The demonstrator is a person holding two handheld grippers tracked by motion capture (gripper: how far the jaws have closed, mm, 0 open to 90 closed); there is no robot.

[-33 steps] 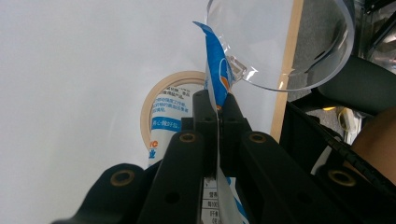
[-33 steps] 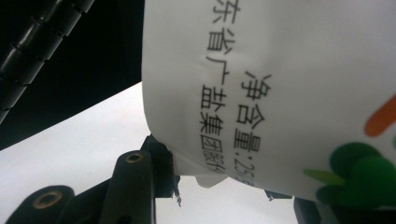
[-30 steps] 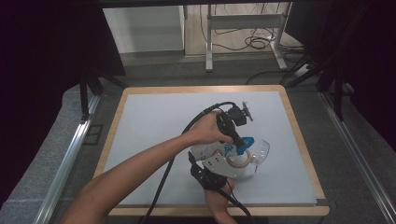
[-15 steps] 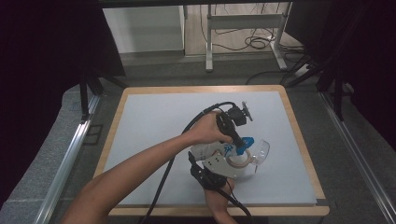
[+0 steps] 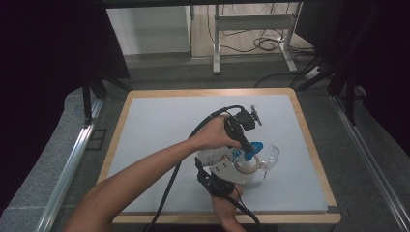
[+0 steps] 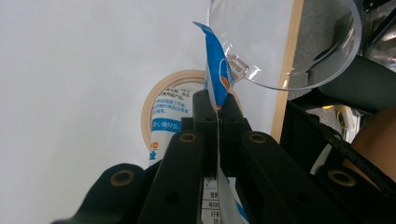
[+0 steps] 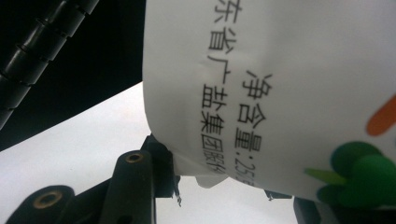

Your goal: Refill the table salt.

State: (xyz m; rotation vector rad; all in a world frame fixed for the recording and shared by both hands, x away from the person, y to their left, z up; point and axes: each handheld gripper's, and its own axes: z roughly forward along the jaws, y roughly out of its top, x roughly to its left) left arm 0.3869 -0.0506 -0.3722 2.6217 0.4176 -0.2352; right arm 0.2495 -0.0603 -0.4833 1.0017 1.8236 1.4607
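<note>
Pinching the bag's blue top, left gripper; right gripper apparently clamping its body.

The high view is dim with black upper corners, while the right gripper view's close white bag looks soft.

One bag, one tape roll, one clear bowl, two tools.

A pale grey surface with a wooden rim is sitting on grey carpet. Black curtains are hanging at both sides. Beyond, cables are lying under a white metal stand.
</note>
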